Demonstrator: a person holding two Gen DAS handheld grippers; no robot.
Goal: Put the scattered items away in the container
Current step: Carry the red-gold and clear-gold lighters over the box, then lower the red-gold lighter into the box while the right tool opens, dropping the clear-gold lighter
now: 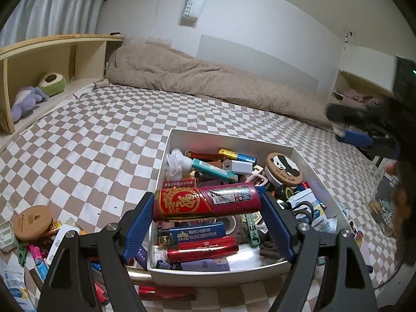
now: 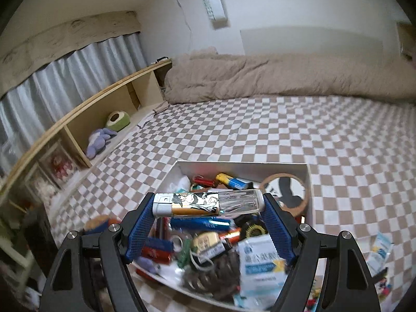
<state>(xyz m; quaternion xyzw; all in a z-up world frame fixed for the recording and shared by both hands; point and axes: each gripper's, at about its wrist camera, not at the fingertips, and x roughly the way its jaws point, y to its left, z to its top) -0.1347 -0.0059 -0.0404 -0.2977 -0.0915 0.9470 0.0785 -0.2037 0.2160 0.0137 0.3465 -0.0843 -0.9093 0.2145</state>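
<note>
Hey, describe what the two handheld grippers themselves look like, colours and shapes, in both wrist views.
The left gripper and right gripper look alike: two matte black angular arms with triangular cut-outs and round silver pivot bolts, each ending in flat blue fingers with a fine ribbed or mesh-textured face. No cables or sleeves show.

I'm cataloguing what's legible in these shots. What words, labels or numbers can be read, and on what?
"SWEETZ": hanging white bag on the wall, letters running down.
Gold Chinese character on the red lighter in the left gripper: stylised, not readable.
Blue lighter's print, white packet, round wooden lids: too small or blurred.
</note>
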